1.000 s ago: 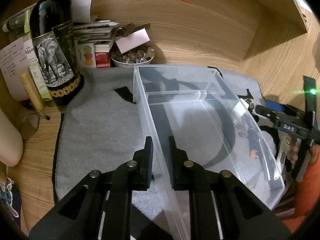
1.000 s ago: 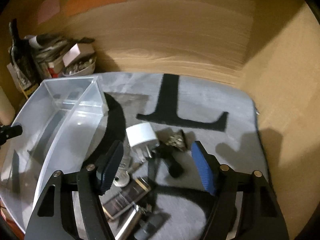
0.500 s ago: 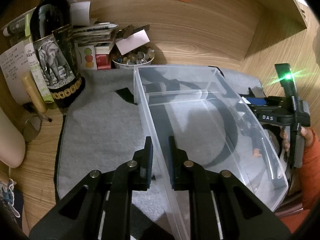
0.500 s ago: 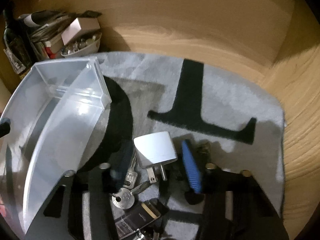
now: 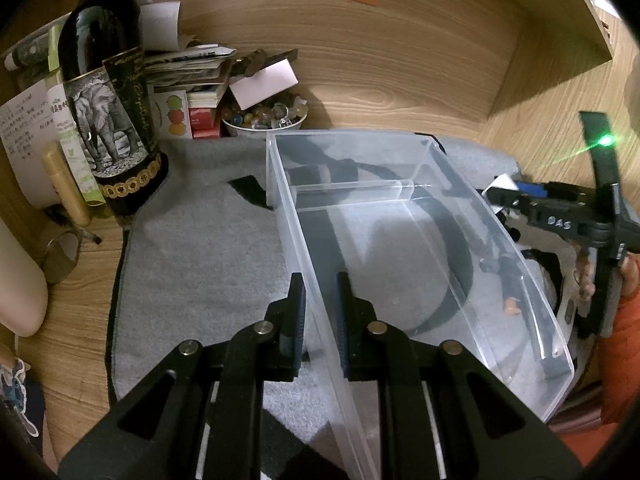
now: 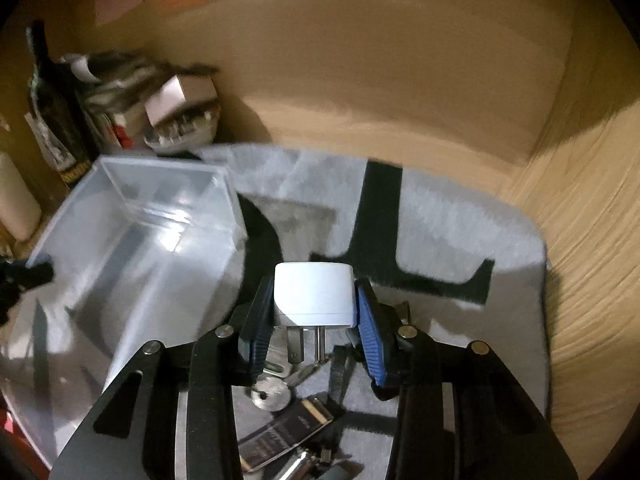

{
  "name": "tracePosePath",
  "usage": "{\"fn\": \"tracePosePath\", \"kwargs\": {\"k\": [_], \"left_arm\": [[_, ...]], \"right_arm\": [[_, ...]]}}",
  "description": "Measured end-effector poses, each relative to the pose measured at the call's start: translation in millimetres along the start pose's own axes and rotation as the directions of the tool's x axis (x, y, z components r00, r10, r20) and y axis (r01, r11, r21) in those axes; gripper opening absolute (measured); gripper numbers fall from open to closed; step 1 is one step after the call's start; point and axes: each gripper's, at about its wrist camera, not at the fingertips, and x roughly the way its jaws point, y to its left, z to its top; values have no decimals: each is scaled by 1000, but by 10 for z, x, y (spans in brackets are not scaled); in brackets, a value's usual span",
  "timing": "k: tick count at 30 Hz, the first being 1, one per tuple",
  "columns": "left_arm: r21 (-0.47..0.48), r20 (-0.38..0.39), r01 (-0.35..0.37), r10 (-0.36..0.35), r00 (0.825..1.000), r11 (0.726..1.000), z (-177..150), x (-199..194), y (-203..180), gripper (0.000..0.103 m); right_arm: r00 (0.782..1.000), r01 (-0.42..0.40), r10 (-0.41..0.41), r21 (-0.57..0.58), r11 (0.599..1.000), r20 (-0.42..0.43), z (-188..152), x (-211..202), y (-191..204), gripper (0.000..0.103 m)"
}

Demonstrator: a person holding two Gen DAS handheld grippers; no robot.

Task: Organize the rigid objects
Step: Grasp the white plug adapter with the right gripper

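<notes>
The right gripper (image 6: 314, 316) is clamped on the white plug (image 6: 314, 294), its blue pads (image 6: 370, 334) against both sides, prongs pointing back toward the hand. The plug appears lifted just clear of the keys (image 6: 276, 388) and clutter on the grey mat (image 6: 460, 232). The left gripper (image 5: 320, 312) pinches the bin (image 5: 400, 240) by its near wall, steadying it. So the pick looks done; next I'd expect a carry leftward over the bin's rim and a release into one compartment.
</notes>
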Motion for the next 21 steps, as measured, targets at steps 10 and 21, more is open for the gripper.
{"fn": "tracePosePath", "kwargs": {"k": [10, 21], "left_arm": [[5, 4, 12, -12, 1000, 1000, 4, 4, 5, 15], [1, 10, 23, -23, 1000, 1000, 1, 1, 18, 15]], "right_arm": [[991, -68, 74, -52, 996, 114, 173, -320, 390, 36], [986, -155, 165, -186, 970, 39, 258, -108, 910, 36]]}}
